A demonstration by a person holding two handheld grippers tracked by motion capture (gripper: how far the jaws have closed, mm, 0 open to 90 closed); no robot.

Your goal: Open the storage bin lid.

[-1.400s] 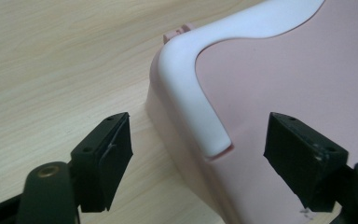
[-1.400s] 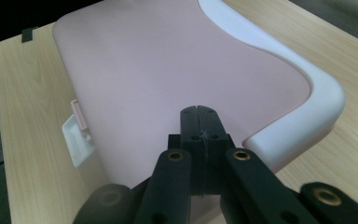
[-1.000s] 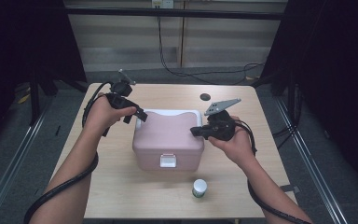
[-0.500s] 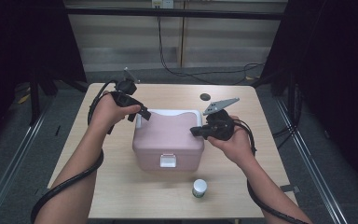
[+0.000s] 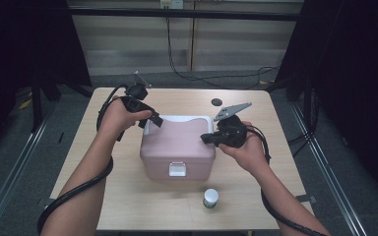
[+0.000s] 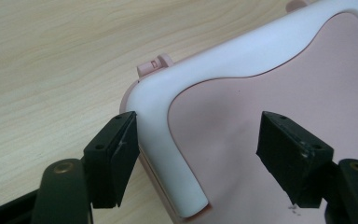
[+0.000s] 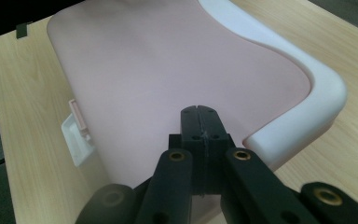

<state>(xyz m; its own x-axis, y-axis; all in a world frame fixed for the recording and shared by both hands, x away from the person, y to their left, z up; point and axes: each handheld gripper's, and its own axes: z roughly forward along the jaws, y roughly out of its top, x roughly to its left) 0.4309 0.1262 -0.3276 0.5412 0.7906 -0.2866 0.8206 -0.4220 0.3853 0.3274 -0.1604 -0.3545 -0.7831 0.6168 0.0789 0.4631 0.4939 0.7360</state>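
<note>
Pink box (image 5: 177,150) sits mid-table, lid shut, white latch (image 5: 177,170) on its near face; contents can't be seen. White handle (image 5: 179,119) lies folded flat along the far edge of the lid and down both sides.

Left gripper (image 5: 153,120) is at the box's far-left corner, jaws wide apart. In the left gripper view the left gripper (image 6: 205,154) straddles the left leg of the white handle (image 6: 168,135): one jaw sits at the outer side of the handle at the box edge, the other hangs over the pink lid (image 6: 270,84), well apart from the handle. Pads are not pressing on it.

Right gripper (image 5: 207,139) is at the right edge of the lid, jaws fully together with nothing between them. In the right gripper view the right gripper (image 7: 200,119) has its closed tips over the pink lid (image 7: 168,70), just beside the handle's corner (image 7: 321,102); can't tell if the tips touch the lid.

Around: small white jar with green lid (image 5: 210,198) stands near the near table edge, right of the latch, apart from the box. Dark round disc (image 5: 216,102) lies far on the wooden table (image 5: 285,196), behind the box. Cables trail from both grippers.
</note>
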